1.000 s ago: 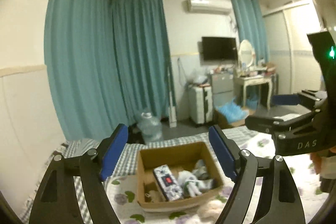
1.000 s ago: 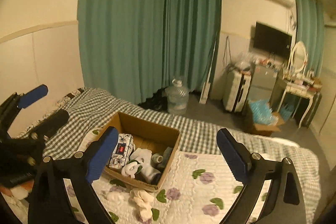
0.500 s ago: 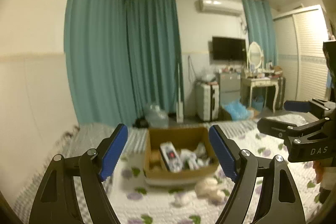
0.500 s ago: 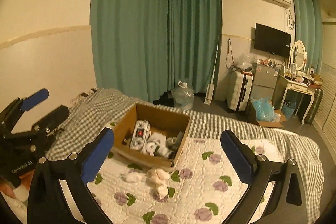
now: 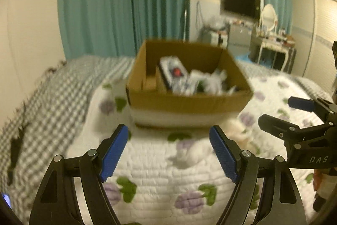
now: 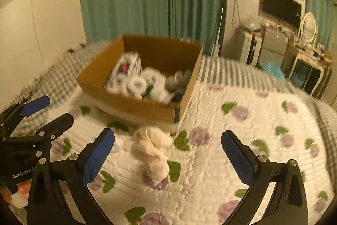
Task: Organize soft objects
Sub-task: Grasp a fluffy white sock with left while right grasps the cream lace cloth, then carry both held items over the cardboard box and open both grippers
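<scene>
Right wrist view shows the right hand-held gripper [image 6: 167, 151] gaping empty over cream socks [image 6: 154, 149] on the bed [image 6: 242, 140] before the cardboard box [image 6: 134, 108], the left hand-held gripper [image 5: 168, 151] likewise spread, empty.

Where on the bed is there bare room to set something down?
Free: quilt right of the box, up to the checked blanket. Crowded: inside the box, and just before it, where the cream cloth lies.

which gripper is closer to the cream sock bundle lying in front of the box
Right. The right gripper frames the cream sock bundle; the left gripper hangs to the bundle's left.
</scene>
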Action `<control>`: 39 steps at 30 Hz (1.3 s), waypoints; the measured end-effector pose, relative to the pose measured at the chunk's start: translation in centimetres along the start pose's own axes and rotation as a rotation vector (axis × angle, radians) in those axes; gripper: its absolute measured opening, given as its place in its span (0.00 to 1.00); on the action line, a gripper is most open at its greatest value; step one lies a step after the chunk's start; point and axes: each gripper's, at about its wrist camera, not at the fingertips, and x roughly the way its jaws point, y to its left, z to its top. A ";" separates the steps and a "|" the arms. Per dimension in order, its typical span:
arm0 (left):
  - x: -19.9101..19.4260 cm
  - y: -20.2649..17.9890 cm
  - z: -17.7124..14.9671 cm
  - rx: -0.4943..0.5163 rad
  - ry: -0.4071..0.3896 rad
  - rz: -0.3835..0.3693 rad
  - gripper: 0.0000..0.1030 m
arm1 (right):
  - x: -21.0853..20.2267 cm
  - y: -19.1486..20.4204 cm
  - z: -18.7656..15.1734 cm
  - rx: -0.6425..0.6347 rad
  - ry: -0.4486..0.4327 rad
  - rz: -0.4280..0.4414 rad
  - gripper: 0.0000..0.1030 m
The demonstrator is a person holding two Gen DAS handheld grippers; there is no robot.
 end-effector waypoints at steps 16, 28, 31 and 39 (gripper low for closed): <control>4.6 -1.8 -3.2 0.029 0.133 -0.046 0.78 | 9.6 -0.3 -2.5 0.096 0.165 0.104 0.73; 8.0 -3.5 -3.6 0.046 0.179 -0.120 0.75 | 8.7 -1.3 -2.9 0.098 0.151 0.108 0.22; 9.2 -3.8 -3.5 0.052 0.192 -0.099 0.75 | 8.3 -1.8 -2.8 0.113 0.139 0.107 0.22; 8.9 -3.4 -3.4 0.029 0.194 -0.134 0.34 | 7.4 -1.6 -2.8 0.088 0.128 0.094 0.23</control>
